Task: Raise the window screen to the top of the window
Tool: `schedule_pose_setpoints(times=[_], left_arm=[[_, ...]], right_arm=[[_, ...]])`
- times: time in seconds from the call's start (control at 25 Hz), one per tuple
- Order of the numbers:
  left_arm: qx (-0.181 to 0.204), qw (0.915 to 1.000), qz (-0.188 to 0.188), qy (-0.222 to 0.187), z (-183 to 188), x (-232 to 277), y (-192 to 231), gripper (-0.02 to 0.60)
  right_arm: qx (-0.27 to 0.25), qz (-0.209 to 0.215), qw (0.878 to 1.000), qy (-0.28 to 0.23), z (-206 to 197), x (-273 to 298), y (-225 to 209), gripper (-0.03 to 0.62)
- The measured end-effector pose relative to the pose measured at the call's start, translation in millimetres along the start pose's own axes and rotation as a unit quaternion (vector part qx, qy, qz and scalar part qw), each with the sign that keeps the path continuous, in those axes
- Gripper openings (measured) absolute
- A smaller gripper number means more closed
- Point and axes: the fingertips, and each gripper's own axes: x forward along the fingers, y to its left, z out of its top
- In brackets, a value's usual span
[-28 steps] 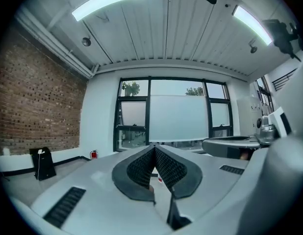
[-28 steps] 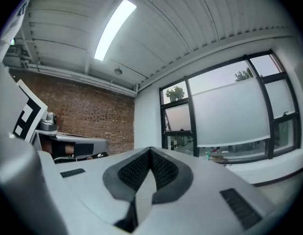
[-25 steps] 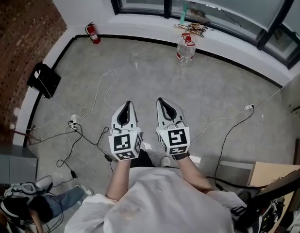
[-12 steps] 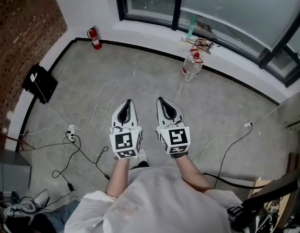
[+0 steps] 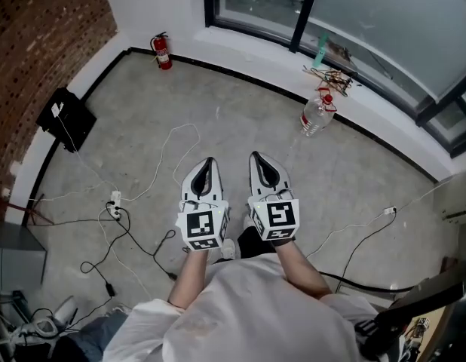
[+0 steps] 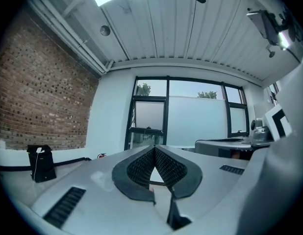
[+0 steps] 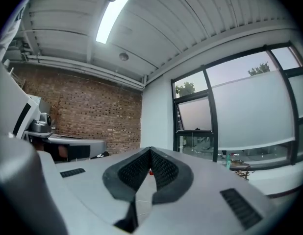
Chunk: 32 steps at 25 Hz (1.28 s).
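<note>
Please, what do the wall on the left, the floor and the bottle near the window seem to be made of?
Wall: red-brown brick, matte; mortar lines show.
Floor: probably bare concrete, grey and mottled.
Bottle: likely clear plastic, see-through with a red top.

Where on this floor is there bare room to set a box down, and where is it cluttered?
Bare concrete lies between the fire extinguisher and the water bottle, below the sill. Crowded: cables around the power strip at lower left, and oddments on the sill above the bottle.
</note>
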Motion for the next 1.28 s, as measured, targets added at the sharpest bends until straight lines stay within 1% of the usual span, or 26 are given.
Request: schedule_pose_setpoints(times=[0.2, 0.32, 0.44, 0.52, 0.64, 0.72, 0.84, 0.92, 1.04, 1.28], left_arm=[[-0.001, 0.9999, 0.015, 0.008, -6.1, 56.6, 33.2, 0.000], [0.003, 0.9995, 0.030, 0.006, -5.1, 102.7, 62.6, 0.000], [0.022, 0.9992, 0.033, 0.001, 1.3, 162.4, 84.5, 0.000], [0.029, 0.9991, 0.031, -0.005, 12.2, 209.4, 96.2, 0.000], [0.041, 0.9986, 0.023, -0.022, 30.7, 276.3, 104.9, 0.000], [0.043, 0.9985, 0.021, -0.028, 35.6, 313.8, 106.8, 0.000], [0.048, 0.9983, 0.023, -0.023, 29.2, 360.4, 110.0, 0.000], [0.057, 0.9979, 0.030, -0.005, 20.4, 388.6, 116.1, 0.000], [0.049, 0.9980, 0.032, 0.026, 6.5, 425.1, 128.9, 0.000], [0.040, 0.9983, -0.014, 0.039, -14.7, 523.5, 135.9, 0.000]], right_arm=[[0.005, 0.024, 1.000, 0.008, -8.2, 72.1, -9.7, 0.000], [0.010, 0.035, 0.999, 0.004, -9.6, 127.6, -21.6, 0.000], [0.016, 0.041, 0.999, -0.010, -4.0, 188.8, -45.6, 0.000], [0.021, 0.046, 0.999, -0.020, 6.3, 231.3, -64.4, 0.000], [0.022, 0.056, 0.998, -0.033, 23.7, 285.7, -92.9, 0.000], [0.026, 0.059, 0.997, -0.035, 28.5, 314.8, -113.9, 0.000], [0.036, 0.050, 0.998, -0.031, 20.1, 351.1, -147.4, 0.000], [0.050, 0.043, 0.998, -0.019, 8.4, 373.8, -166.9, 0.000], [0.059, 0.034, 0.998, -0.004, -3.2, 400.3, -185.1, 0.000], [0.058, -0.002, 0.998, 0.014, -26.1, 468.3, -236.2, 0.000]])
